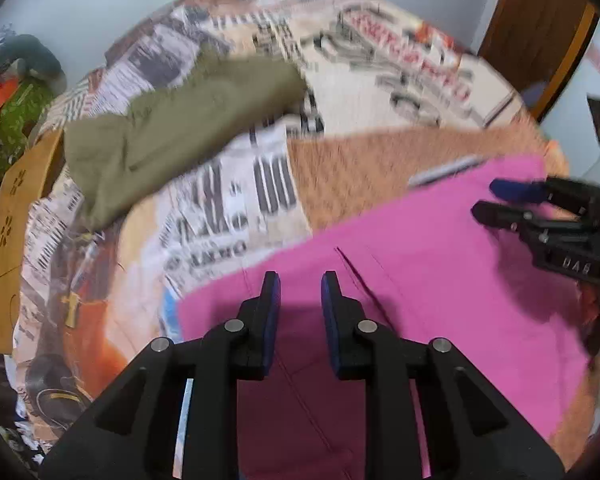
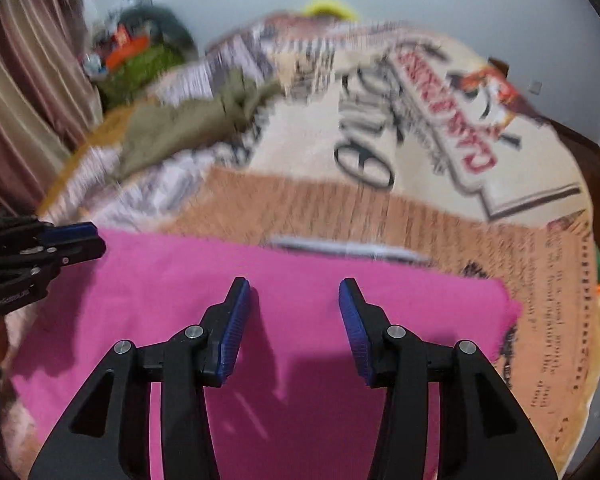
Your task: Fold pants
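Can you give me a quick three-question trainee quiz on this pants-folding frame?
1. True or false: the left gripper is clamped on the pink pants.
2. Which garment lies further back on the printed bedspread? A) olive garment B) blue jeans C) white shirt
3. Fill in: the right gripper has its jaws ____ above the pink fabric.

Key: 1 false, both jaws stand apart with nothing pinched; 2 A; 3 open.
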Motion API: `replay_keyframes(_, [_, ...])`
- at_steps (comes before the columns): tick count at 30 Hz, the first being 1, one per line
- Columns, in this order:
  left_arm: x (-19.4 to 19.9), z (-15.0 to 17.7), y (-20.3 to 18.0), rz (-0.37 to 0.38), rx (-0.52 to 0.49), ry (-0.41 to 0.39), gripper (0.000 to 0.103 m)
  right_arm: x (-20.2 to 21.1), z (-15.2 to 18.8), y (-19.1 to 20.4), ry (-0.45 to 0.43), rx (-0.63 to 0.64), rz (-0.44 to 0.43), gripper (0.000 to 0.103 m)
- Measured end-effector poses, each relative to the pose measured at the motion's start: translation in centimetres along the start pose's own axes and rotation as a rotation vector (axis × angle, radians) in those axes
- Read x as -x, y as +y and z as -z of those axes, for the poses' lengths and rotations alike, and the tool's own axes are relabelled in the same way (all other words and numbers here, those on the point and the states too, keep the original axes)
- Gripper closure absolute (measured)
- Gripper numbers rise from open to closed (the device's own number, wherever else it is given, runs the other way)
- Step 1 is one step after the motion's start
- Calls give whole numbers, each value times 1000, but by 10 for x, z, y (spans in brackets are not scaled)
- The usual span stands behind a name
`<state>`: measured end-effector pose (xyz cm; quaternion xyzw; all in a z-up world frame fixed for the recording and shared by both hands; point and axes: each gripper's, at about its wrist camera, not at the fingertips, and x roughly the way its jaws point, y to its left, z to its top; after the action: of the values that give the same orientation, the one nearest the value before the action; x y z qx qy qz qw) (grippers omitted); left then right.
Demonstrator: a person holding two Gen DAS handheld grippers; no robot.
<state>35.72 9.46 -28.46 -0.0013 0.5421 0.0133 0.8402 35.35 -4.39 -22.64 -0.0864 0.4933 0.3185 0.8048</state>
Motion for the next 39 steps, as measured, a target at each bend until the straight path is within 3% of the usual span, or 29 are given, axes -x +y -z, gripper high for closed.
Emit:
replay_keyframes(2, [-6, 5, -2, -7, -23, -11, 82, -10, 5, -3, 28, 14, 2, 61])
replay_keyframes(8, [-1, 10, -5, -43, -61, -40, 82, 2, 16, -29, -17, -17, -16, 61])
replay_keyframes(13, [6, 13, 7, -19, -30, -52, 82, 12, 24, -49, -41, -20, 99, 61])
replay_keyframes(16, [6, 19, 12, -111, -36, -61, 77, 16, 30, -74, -49, -99, 100, 52])
replay_keyframes(19, [7, 23, 21, -58, -3, -73, 76, 19, 35, -92, -59, -180, 117, 52])
replay_keyframes(21, [6, 23, 18, -74, -19, -78, 76, 19, 40, -102, -58, -247, 68, 51])
replay_keyframes(25, [2, 23, 9, -121, -50, -86, 76, 18, 42, -95, -69, -240, 98, 51])
replay_keyframes(31, [9, 21, 13, -117, -46, -74, 75, 26, 37, -91, -49, -227, 134, 49])
replay_keyframes(39, [55, 21, 20, -123, -8, -141, 74, 67, 36, -70, -104, -143, 176, 49])
